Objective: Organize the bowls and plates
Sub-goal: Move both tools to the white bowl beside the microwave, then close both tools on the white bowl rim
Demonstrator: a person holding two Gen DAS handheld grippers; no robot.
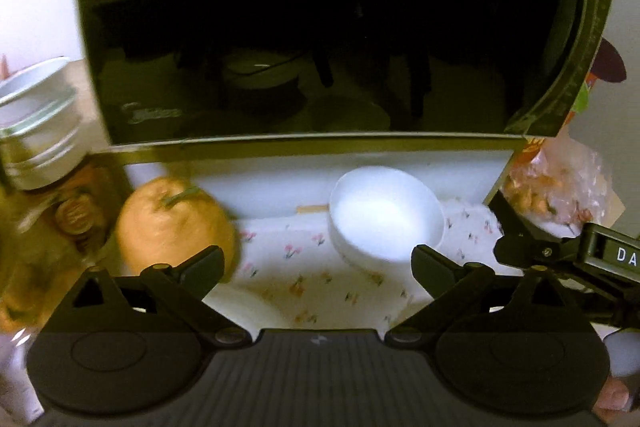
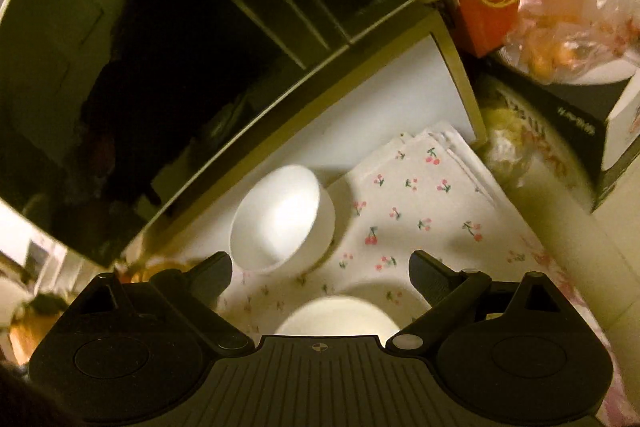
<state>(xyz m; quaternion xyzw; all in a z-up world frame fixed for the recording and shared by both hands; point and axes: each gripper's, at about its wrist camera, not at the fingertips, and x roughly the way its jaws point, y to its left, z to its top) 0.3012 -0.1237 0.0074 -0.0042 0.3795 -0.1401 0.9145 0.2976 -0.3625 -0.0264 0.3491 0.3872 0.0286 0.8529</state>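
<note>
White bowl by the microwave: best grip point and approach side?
Pinch the near rim of the white bowl, one finger inside, one outside. It sits open side up, tilted, with the microwave close behind, so come from the cloth side. Right gripper is open.

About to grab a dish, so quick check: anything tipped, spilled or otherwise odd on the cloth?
The white bowl in front of the microwave seems to sit tilted, its mouth leaning toward the camera. Nothing looks spilled or broken on the cherry-print cloth.

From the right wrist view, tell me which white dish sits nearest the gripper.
The flat white plate, just below the open right gripper; the deep white bowl sits farther, by the microwave.
</note>
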